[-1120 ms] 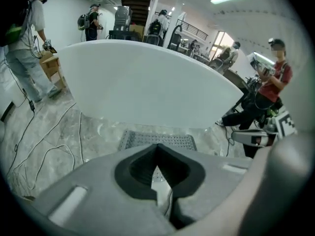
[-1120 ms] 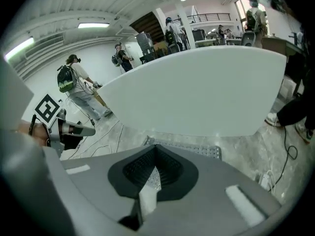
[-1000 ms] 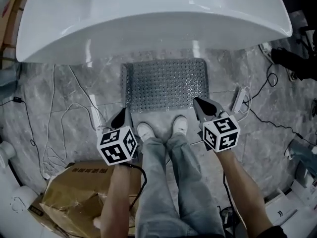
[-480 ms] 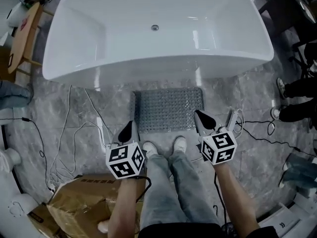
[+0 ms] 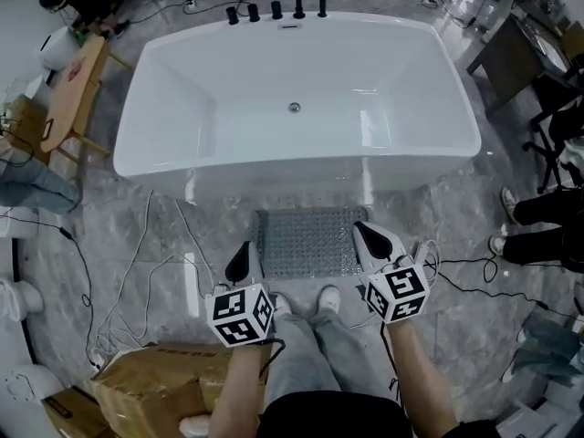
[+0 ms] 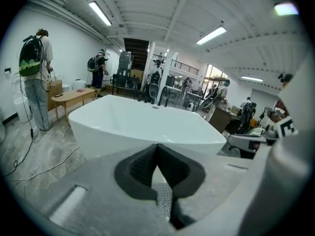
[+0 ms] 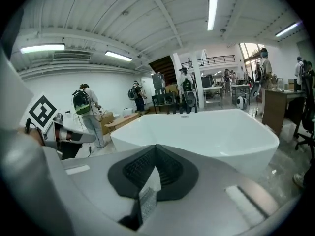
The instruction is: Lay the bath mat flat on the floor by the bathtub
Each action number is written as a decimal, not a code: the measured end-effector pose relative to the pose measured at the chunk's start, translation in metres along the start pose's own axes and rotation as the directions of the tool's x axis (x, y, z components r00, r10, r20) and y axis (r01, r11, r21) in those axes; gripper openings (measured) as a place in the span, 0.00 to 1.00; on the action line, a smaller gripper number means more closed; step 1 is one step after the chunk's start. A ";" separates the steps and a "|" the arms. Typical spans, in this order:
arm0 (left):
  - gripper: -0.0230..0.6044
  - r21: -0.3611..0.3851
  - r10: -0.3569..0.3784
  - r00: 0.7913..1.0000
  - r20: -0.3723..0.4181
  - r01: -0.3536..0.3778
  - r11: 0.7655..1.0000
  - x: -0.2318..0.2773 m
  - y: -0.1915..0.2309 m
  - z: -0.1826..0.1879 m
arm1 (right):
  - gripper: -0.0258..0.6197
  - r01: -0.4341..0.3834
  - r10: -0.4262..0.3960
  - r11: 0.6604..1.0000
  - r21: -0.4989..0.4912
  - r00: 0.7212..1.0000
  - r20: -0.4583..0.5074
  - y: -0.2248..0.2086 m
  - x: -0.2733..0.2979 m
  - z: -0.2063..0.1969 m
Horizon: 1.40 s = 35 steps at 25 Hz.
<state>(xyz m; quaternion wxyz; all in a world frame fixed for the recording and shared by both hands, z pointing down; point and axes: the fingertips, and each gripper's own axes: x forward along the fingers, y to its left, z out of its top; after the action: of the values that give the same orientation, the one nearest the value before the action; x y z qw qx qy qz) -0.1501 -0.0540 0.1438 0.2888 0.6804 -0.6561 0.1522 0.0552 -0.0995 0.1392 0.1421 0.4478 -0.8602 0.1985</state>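
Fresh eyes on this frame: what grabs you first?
The big white bathtub fills the upper middle of the head view, empty. Right in front of it a grey studded bath mat lies flat on the marble floor. The left claw and right claw hang shut and empty either side of the mat's near edge, just ahead of the person's white shoes.

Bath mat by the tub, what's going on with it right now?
A person stands at the near edge of the bath mat, a gripper in each hand. The mat lies flat on the floor right beside the bathtub. The left gripper and right gripper are both shut and empty, held in the air by the mat's two near corners, touching nothing. The laying looks done.
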 end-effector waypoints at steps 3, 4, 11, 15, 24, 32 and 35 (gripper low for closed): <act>0.04 -0.003 -0.007 1.000 0.019 0.007 1.000 -0.008 -0.013 0.020 | 0.05 0.029 -0.024 0.996 -0.079 0.998 0.061 -0.006 -0.015 0.041; 0.04 -0.004 -0.009 0.999 0.032 0.009 1.000 -0.011 -0.018 0.028 | 0.05 0.031 -0.024 0.995 -0.095 0.997 0.080 -0.006 -0.019 0.053; 0.04 0.026 -0.028 0.989 0.148 0.024 0.999 -0.037 -0.050 0.094 | 0.05 0.008 0.020 0.989 -0.146 0.982 0.187 -0.005 -0.043 0.128; 0.04 0.047 -0.040 0.977 0.211 0.030 0.998 -0.054 -0.065 0.129 | 0.05 -0.005 0.042 0.989 -0.149 0.968 0.246 0.003 -0.053 0.162; 0.04 0.085 0.007 0.907 0.421 -0.047 0.995 -0.116 -0.087 0.198 | 0.05 -0.010 0.062 0.989 -0.148 0.932 0.356 0.015 -0.090 0.220; 0.04 0.088 0.024 0.833 0.553 -0.087 0.992 -0.164 -0.097 0.238 | 0.05 -0.048 0.114 0.986 -0.160 0.896 0.429 0.033 -0.124 0.255; 0.04 0.072 0.045 0.815 0.577 -0.105 0.992 -0.171 -0.097 0.247 | 0.05 -0.044 0.113 0.985 -0.165 0.891 0.440 0.037 -0.125 0.265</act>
<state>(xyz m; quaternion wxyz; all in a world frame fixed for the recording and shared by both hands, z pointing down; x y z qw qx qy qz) -0.1134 -0.0658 -0.1694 0.0369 0.6819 -0.7303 -0.0158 0.0771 -0.1154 -0.1547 -0.0342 0.4343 -0.8996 0.0304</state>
